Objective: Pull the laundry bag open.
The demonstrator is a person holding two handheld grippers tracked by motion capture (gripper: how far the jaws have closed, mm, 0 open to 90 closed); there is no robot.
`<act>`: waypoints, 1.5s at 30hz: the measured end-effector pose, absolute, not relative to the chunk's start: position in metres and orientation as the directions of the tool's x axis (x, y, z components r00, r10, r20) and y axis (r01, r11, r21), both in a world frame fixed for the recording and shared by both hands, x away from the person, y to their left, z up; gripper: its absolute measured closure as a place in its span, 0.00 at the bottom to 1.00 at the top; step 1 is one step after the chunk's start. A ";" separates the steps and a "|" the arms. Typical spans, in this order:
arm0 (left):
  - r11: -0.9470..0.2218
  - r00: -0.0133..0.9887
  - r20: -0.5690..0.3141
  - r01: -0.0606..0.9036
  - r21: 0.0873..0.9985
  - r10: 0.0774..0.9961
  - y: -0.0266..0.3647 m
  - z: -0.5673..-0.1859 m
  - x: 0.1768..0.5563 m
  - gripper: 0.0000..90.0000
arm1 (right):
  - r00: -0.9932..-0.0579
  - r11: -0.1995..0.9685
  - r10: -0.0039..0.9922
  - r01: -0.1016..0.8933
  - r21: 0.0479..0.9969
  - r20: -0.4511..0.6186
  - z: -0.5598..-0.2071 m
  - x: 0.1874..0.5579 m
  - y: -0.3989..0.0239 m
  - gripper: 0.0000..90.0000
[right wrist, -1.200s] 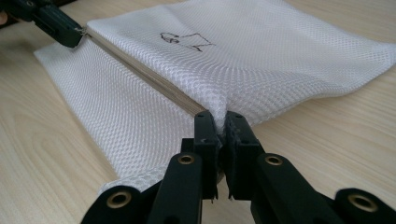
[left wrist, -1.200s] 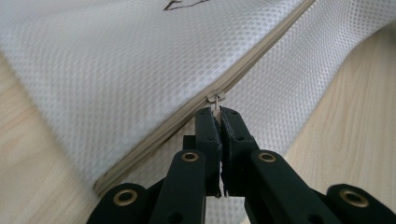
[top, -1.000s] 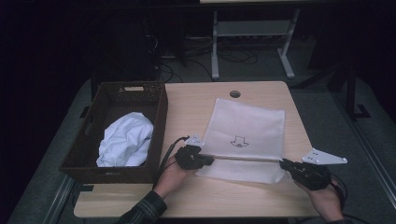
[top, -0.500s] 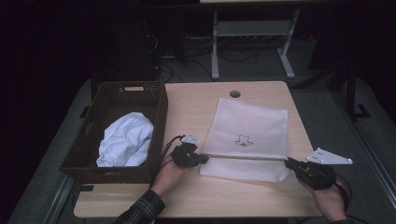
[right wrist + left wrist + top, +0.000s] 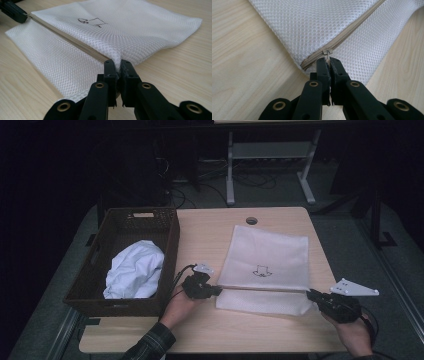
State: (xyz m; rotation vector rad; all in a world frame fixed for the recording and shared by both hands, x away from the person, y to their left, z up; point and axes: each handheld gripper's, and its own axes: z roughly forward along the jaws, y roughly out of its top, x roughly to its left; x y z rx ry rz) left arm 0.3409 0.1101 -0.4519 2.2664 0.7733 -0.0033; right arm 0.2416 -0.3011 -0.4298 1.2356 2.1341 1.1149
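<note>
Mesh laundry bag (image 5: 265, 257) lies near the tabletop's (image 5: 210, 240) front edge, zipper (image 5: 344, 37) fully closed. Left tongs (image 5: 329, 60) pinch the zipper pull (image 5: 327, 52); right tongs (image 5: 117, 65) clamp the opposite corner. Unzipping hasn't begun.

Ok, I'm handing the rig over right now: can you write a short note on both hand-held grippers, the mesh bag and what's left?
Left hand-held gripper: shut on the zipper pull at the left end of the white mesh bag.
Right hand-held gripper: shut on the bag's corner at the zipper's other end.
Bag lies flat on the table, zipper edge nearest the person.
Basket at the left holds a white garment.
Done: both ends gripped, zipper line drawn straight.
Left: zipper looks closed; probably slide the pull along to open it, then load the garment.
</note>
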 end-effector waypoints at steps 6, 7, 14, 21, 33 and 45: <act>-0.544 0.818 -0.215 0.526 0.654 0.533 0.111 -0.449 0.343 0.97 | -0.514 0.273 0.857 0.515 0.812 0.038 -0.431 0.243 -0.305 0.93; -0.544 0.819 -0.216 0.525 0.654 0.532 0.111 -0.449 0.343 0.97 | -0.519 0.274 0.853 0.516 0.812 0.042 -0.431 0.244 -0.306 0.93; -0.549 0.831 -0.215 0.510 0.663 0.513 0.100 -0.448 0.348 0.96 | -0.505 0.268 0.862 0.539 0.799 0.052 -0.437 0.253 -0.316 0.92; -0.545 0.832 -0.191 0.497 0.676 0.521 0.088 -0.445 0.360 0.96 | -0.487 0.259 0.872 0.552 0.793 0.055 -0.438 0.256 -0.322 0.91; -0.550 0.837 -0.199 0.495 0.672 0.510 0.067 -0.450 0.389 0.96 | -0.466 0.266 0.883 0.595 0.759 0.055 -0.444 0.252 -0.330 0.90; -0.539 0.832 -0.207 0.501 0.677 0.514 0.051 -0.459 0.412 0.95 | -0.465 0.298 0.883 0.651 0.699 0.057 -0.455 0.257 -0.330 0.89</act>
